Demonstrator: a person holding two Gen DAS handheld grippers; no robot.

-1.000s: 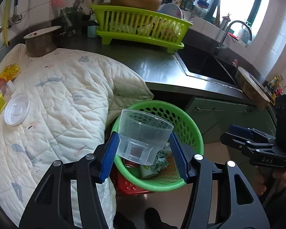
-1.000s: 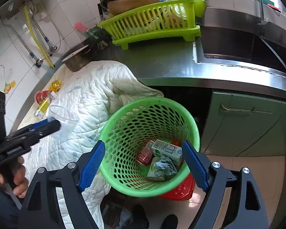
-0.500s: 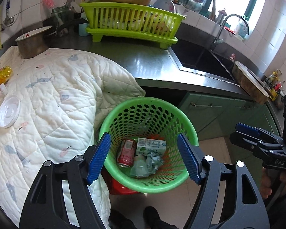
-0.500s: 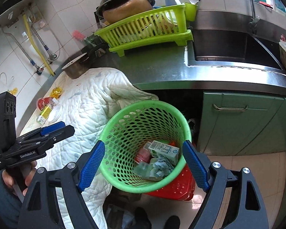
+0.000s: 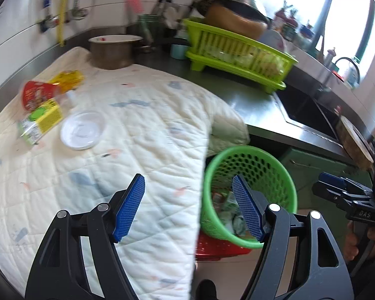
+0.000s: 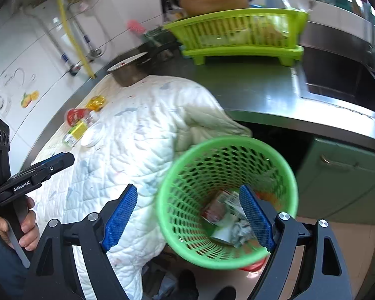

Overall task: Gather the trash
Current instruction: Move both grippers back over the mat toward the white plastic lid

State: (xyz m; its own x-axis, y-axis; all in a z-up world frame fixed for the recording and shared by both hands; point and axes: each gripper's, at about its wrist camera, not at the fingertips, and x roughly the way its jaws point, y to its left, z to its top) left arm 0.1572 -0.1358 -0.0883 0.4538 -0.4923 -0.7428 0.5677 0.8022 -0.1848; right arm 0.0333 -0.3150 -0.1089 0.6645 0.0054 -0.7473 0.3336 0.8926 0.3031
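Observation:
A green mesh basket [image 5: 272, 172] stands on the floor beside the counter, with cartons, a can and crumpled wrappers inside; it also shows in the right wrist view [image 6: 227, 150]. My left gripper [image 5: 188, 206] is open and empty, over the quilt's edge next to the basket. My right gripper [image 6: 187, 220] is open and empty above the basket. On the white quilt [image 5: 117, 155] lie a white plastic lid [image 5: 82, 130], a yellow-green carton [image 5: 40, 122], a red packet [image 5: 36, 95] and a yellow wrapper [image 5: 67, 78].
A steel pot [image 5: 112, 50] stands at the quilt's far end. A lime dish rack [image 5: 237, 50] with a bowl on top sits on the steel counter, next to the sink [image 5: 305, 110]. A red basket [image 5: 217, 246] lies under the green one. Green cabinets [image 6: 342, 175] stand behind.
My left gripper let the clear plastic cup drop into the basket, stayed open, and swung left toward the quilt. The right gripper shifted slightly, still open.

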